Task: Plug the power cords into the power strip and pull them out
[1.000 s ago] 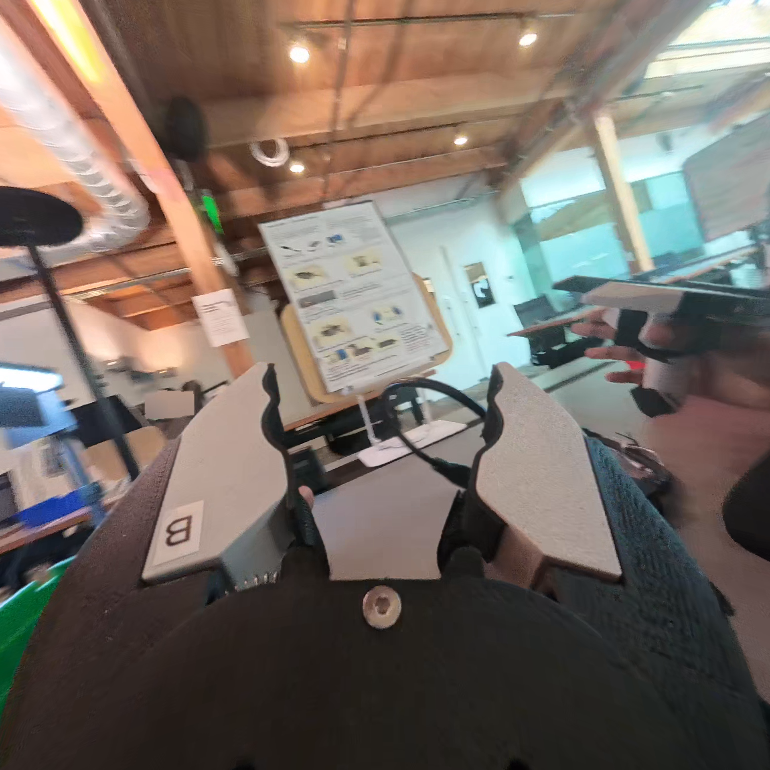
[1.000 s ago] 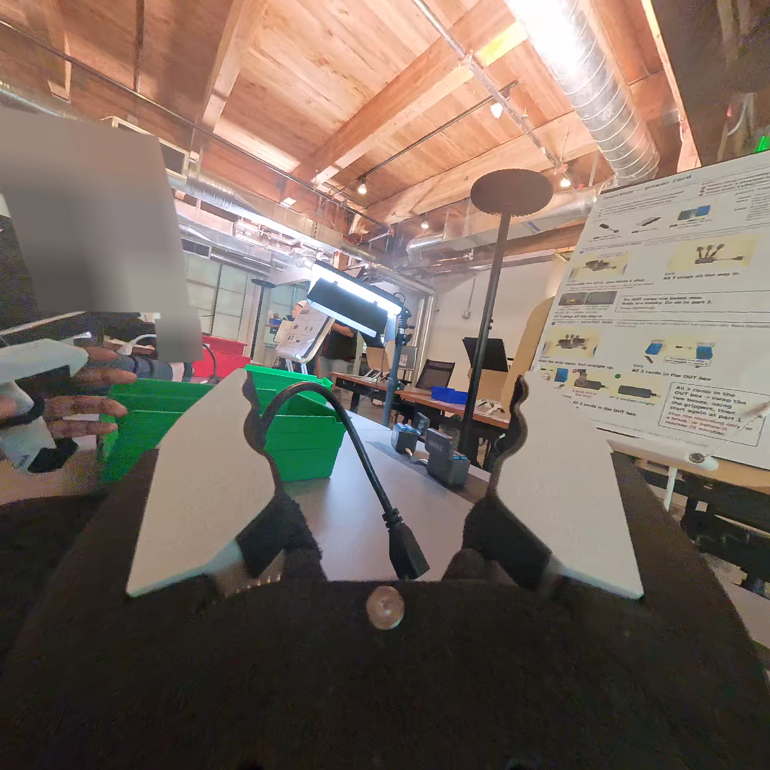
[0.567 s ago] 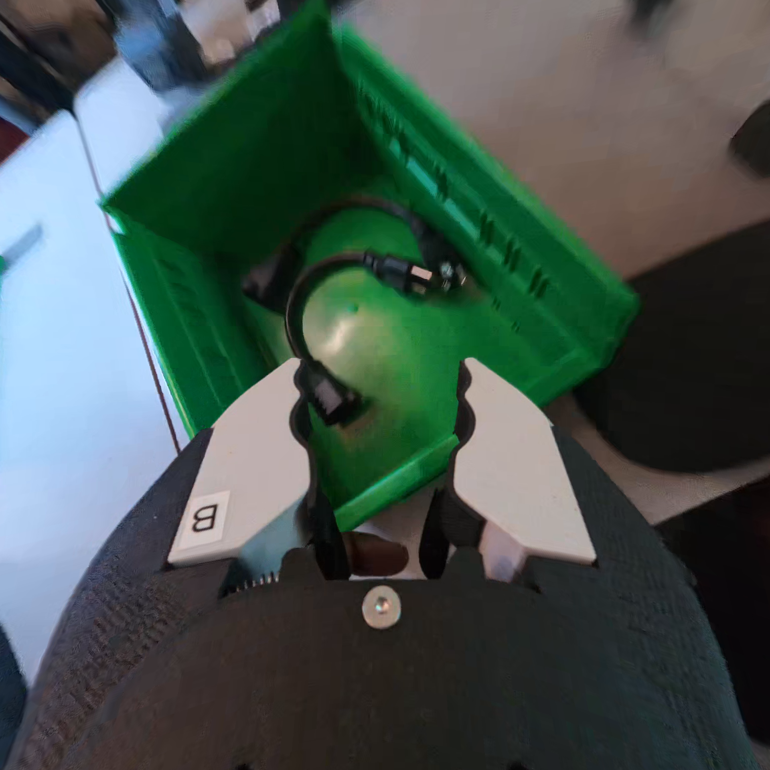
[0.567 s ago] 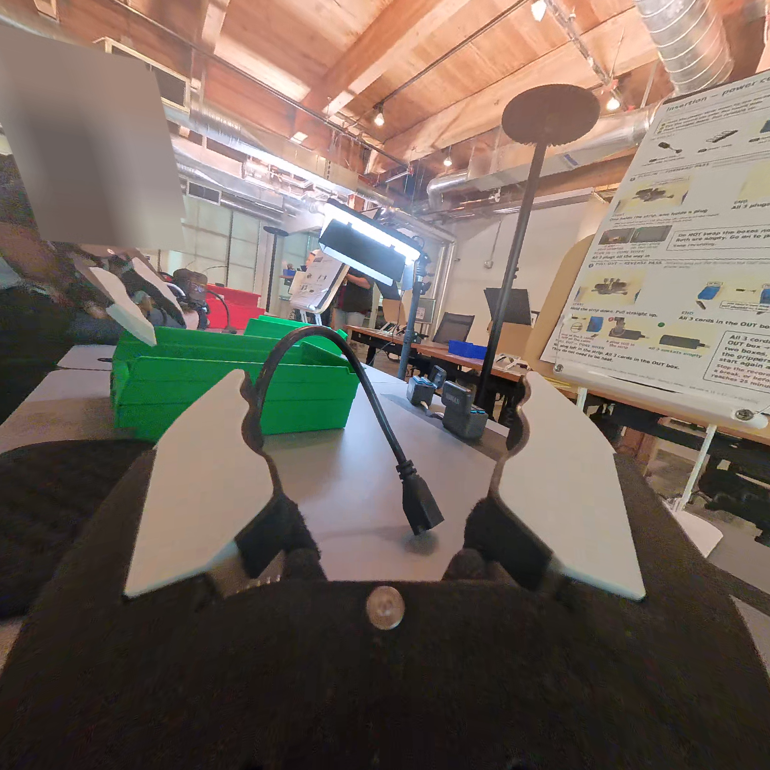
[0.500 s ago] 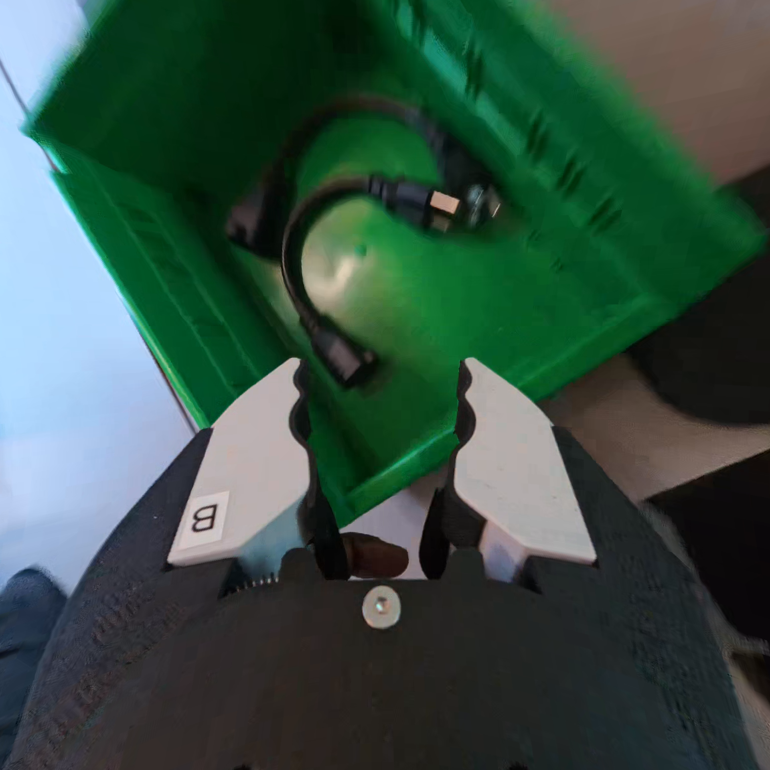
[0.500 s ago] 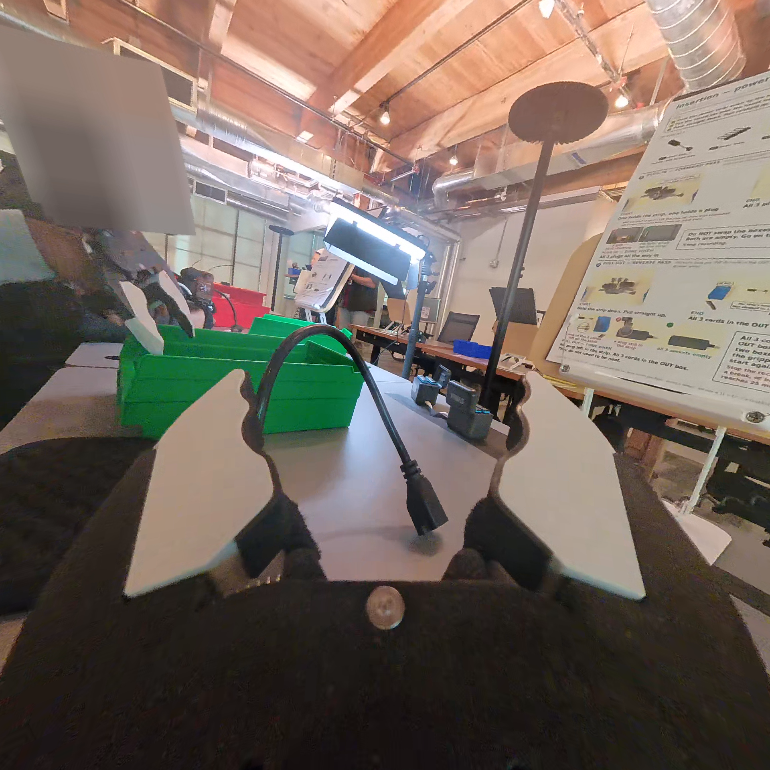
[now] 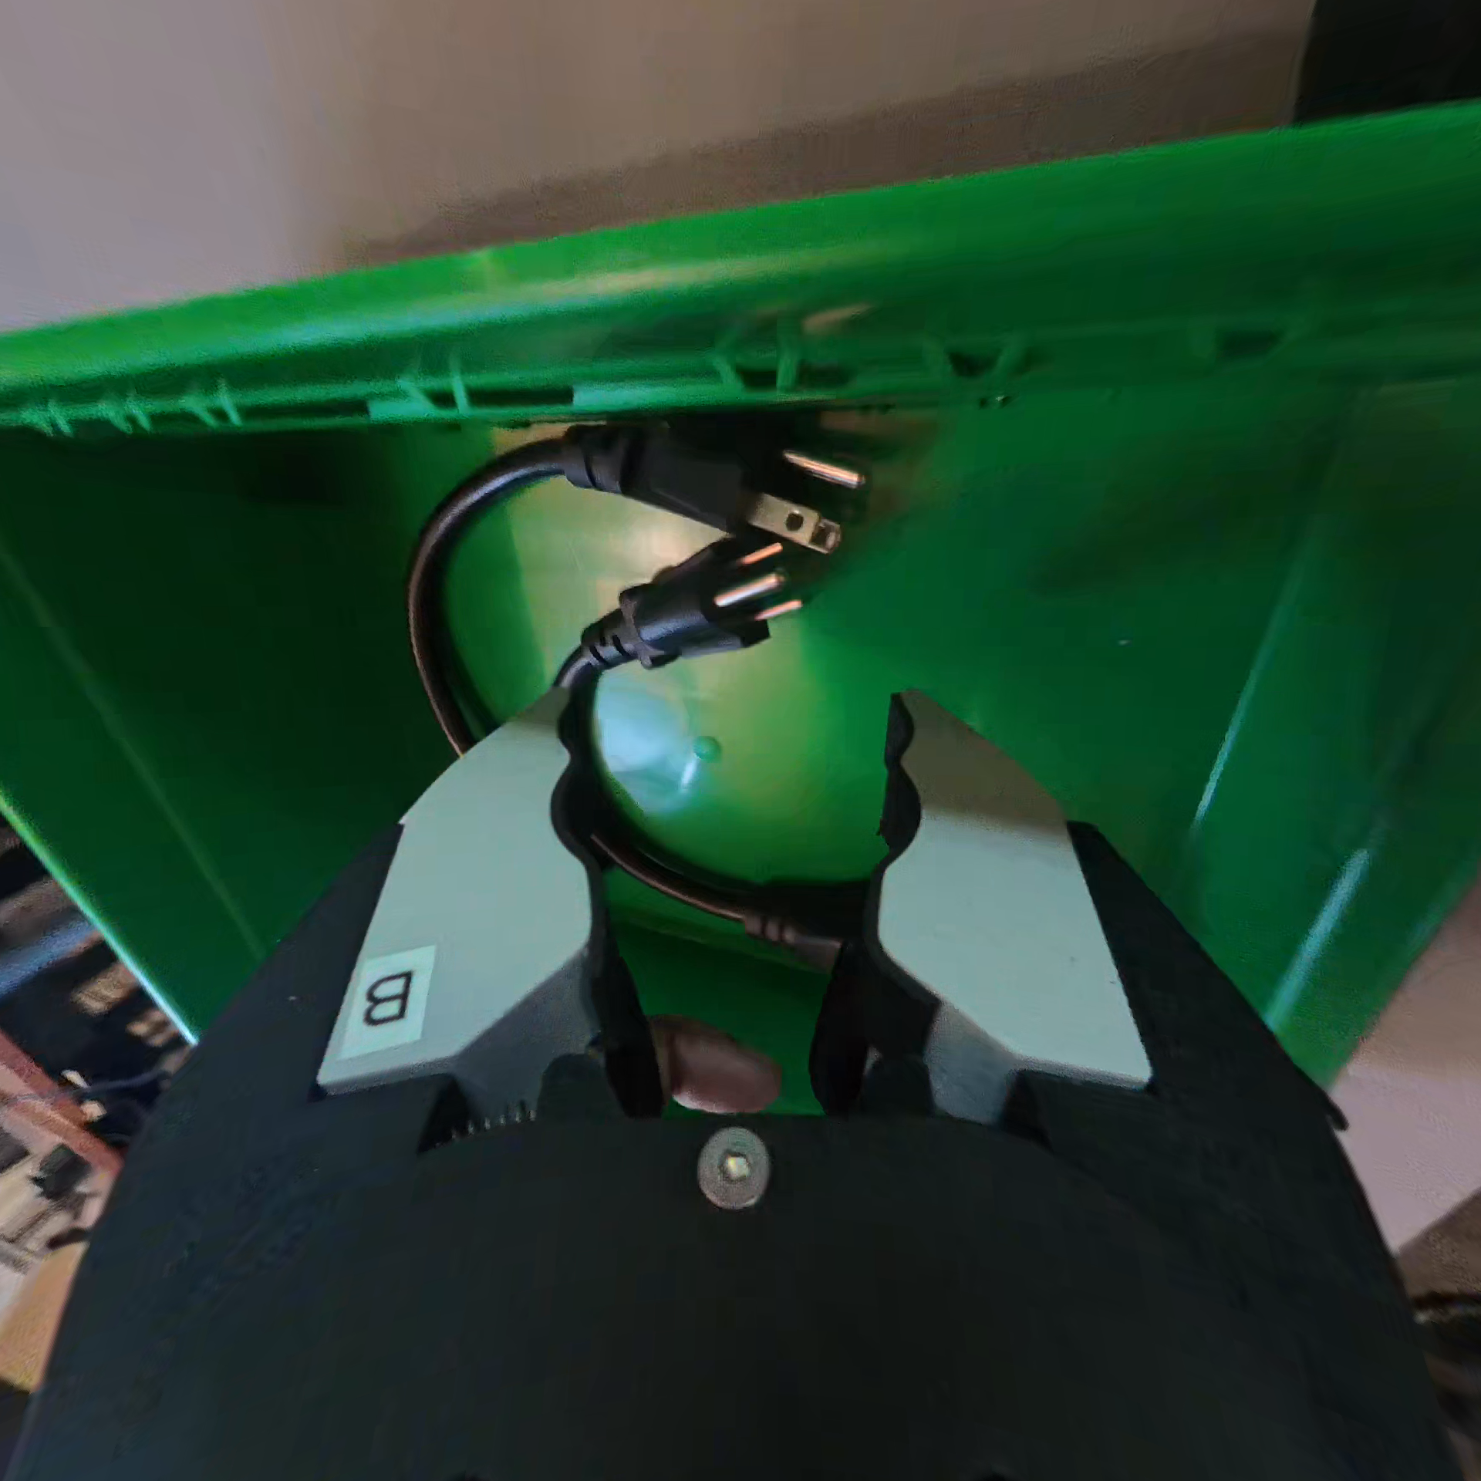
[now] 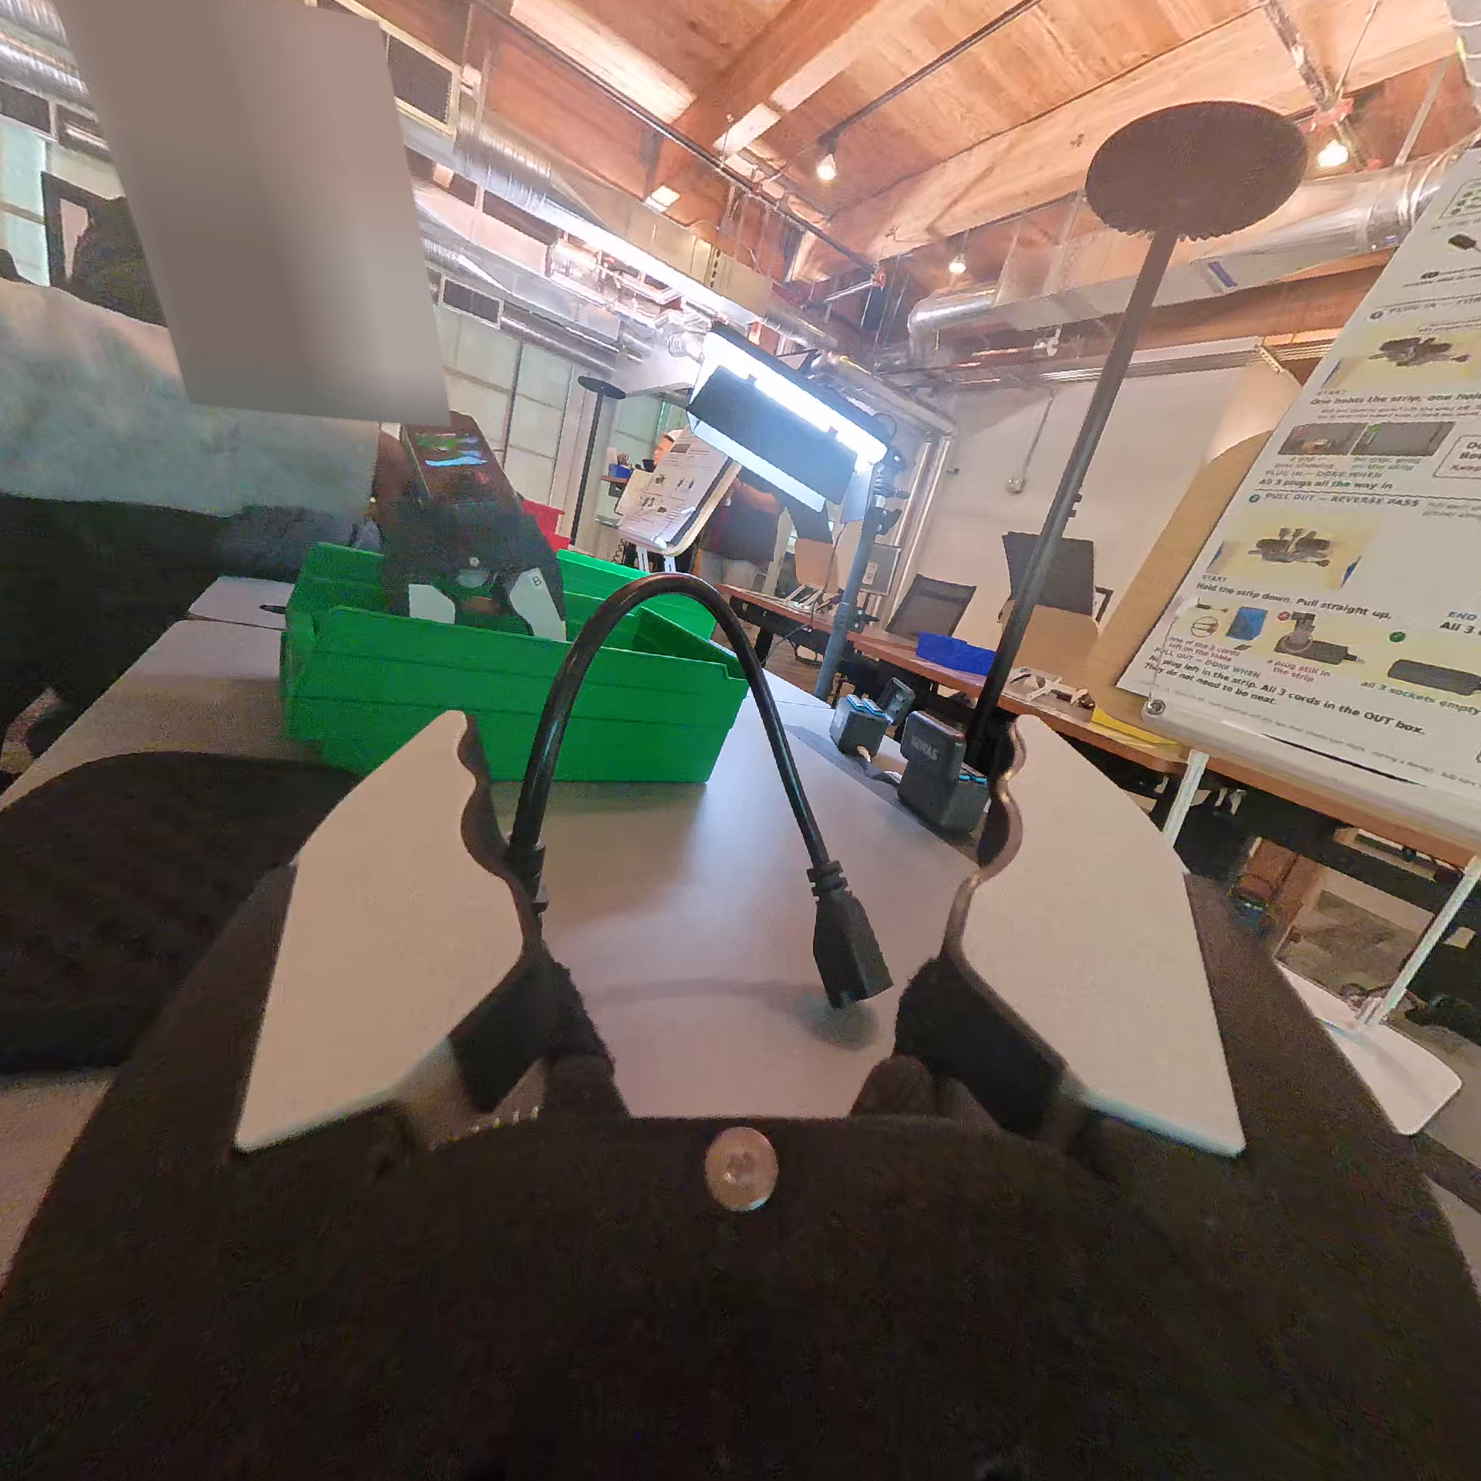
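Note:
In the left wrist view a green bin holds two black power cords. Their three-prong plugs, one above the other, lie close together. My left gripper is open and empty, down in the bin just short of the lower plug; a cord end lies between its fingers. In the right wrist view my right gripper is open, low over the grey table. A short black cord arches between its fingers, its connector end touching the table. I see no power strip.
Green bins stand at the table's far left, with the left gripper over them. A black mat lies at left. Small grey devices and a black stand pole are at right, beside an instruction board. Tip to tip, the grippers are about 35 cm apart.
My left gripper swung from pointing up at the room down into the green bin and closed in on the plugs. My right gripper stayed open and nearly still by the arched cord.

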`<action>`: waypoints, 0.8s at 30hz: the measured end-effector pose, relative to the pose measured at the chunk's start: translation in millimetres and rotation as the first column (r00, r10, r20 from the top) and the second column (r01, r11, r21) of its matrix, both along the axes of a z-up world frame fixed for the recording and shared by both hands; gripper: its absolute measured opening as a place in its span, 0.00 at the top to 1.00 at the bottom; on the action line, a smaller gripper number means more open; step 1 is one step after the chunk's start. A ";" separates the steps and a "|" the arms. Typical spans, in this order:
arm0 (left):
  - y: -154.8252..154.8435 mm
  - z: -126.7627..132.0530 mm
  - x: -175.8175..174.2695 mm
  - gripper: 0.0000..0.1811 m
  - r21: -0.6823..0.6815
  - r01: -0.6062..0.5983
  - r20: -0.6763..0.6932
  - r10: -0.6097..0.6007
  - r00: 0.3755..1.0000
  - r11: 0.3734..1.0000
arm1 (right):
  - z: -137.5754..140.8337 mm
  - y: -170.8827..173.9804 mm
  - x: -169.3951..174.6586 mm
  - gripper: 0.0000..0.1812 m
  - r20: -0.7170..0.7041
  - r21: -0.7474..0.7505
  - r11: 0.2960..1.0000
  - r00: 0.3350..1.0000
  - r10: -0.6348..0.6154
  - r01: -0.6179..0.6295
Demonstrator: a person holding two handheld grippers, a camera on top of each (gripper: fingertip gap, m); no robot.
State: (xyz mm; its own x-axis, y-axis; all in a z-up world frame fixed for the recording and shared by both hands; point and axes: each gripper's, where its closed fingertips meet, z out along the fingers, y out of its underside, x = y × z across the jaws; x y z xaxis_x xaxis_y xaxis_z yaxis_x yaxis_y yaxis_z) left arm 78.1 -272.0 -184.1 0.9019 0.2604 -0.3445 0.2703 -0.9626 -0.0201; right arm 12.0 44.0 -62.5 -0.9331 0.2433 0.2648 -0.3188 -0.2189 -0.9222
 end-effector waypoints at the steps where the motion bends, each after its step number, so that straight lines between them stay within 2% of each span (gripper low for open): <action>1: -0.2 -0.8 -4.1 0.61 -0.016 0.037 0.008 -0.037 0.999 0.999 | 0.2 0.1 0.3 0.35 0.001 -0.001 1.000 1.000 0.003 -0.003; 3: 2.4 -2.7 -9.2 0.58 0.001 0.089 0.035 -0.089 0.995 0.996 | 0.8 0.2 1.0 0.35 0.004 -0.005 1.000 1.000 0.010 -0.010; 5: 4.4 -7.6 -12.5 0.54 0.029 0.082 0.080 -0.084 0.993 0.996 | 0.2 -0.4 1.9 0.35 0.006 -0.001 1.000 1.000 0.017 -0.017; 9: 3.1 -18.8 -14.7 0.54 -0.011 0.119 0.174 -0.115 0.978 0.993 | -3.3 -4.0 6.4 0.35 0.007 0.021 0.999 0.999 0.041 -0.041; 11: 3.8 -26.7 -11.8 0.56 -0.039 0.140 0.235 -0.127 0.964 0.989 | -4.7 -5.3 8.6 0.35 -0.005 0.036 0.998 0.999 0.046 -0.045; 12: 4.7 -29.8 -6.6 0.61 -0.043 0.145 0.290 -0.127 0.949 0.988 | -5.4 -5.9 9.4 0.35 -0.013 0.044 0.998 0.999 0.045 -0.044; 14: 5.8 -30.9 -5.7 0.62 -0.055 0.127 0.327 -0.103 0.939 0.990 | -6.7 -6.6 10.0 0.35 -0.025 0.058 0.997 0.999 0.042 -0.041; 19: 4.4 -28.5 -9.3 0.72 -0.115 0.167 0.307 -0.125 0.944 0.979 | -7.5 -7.5 12.8 0.34 -0.029 0.071 0.996 0.998 0.052 -0.050; 21: 4.2 -26.6 -9.8 0.76 -0.121 0.164 0.264 -0.128 0.956 0.979 | -7.2 -7.6 14.5 0.34 -0.034 0.074 0.996 0.998 0.056 -0.054; 24: 1.8 -12.1 -10.9 0.76 -0.107 0.125 0.167 -0.106 0.980 0.986 | -5.8 -7.7 16.9 0.35 -0.041 0.071 0.996 0.997 0.063 -0.060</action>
